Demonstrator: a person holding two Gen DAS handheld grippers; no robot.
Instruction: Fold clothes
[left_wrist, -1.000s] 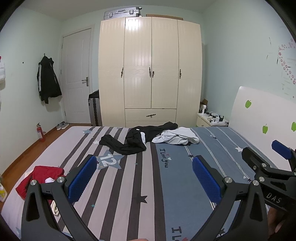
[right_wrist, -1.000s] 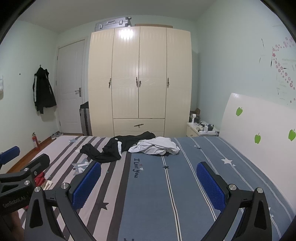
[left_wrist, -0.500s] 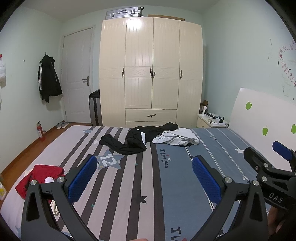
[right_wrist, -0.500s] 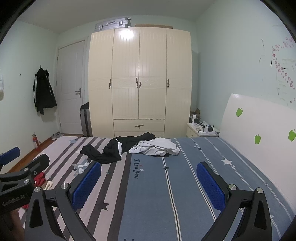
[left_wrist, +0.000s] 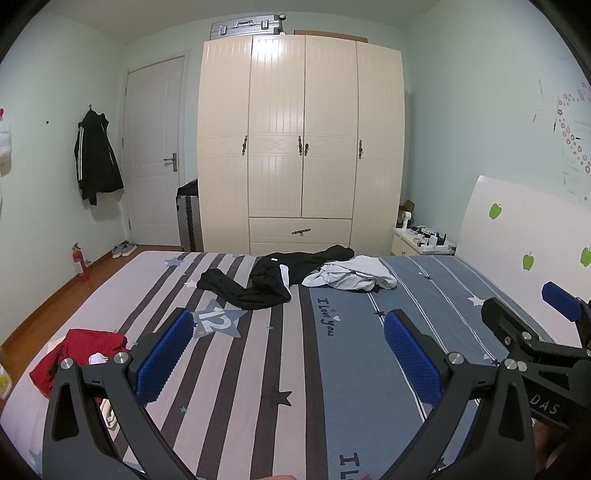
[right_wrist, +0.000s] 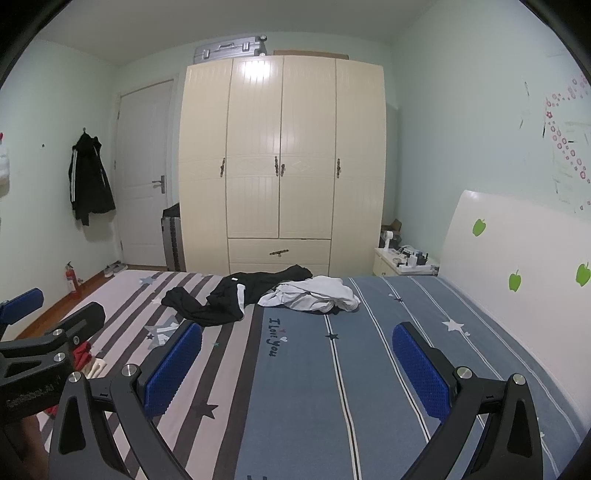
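Note:
A crumpled black garment (left_wrist: 266, 280) (right_wrist: 229, 295) and a crumpled white garment (left_wrist: 351, 277) (right_wrist: 314, 293) lie side by side at the far end of the bed (left_wrist: 258, 369) (right_wrist: 314, 387). A red garment (left_wrist: 81, 350) (right_wrist: 81, 352) lies near the bed's left edge. My left gripper (left_wrist: 288, 354) is open and empty above the near part of the bed. My right gripper (right_wrist: 295, 365) is open and empty beside it, to its right. Both grippers are well short of the clothes.
The bed has a striped grey and blue sheet and a white headboard (left_wrist: 517, 258) on the right. A cream wardrobe (left_wrist: 299, 147) stands behind the bed, a nightstand (left_wrist: 421, 240) at its right. A door (left_wrist: 155, 155), a hanging black jacket (left_wrist: 96, 158) and a fire extinguisher (left_wrist: 79, 262) are on the left.
Both views have tilted up slightly, so the bed and clothes sit a little lower in the frames. Both grippers stay open and empty.

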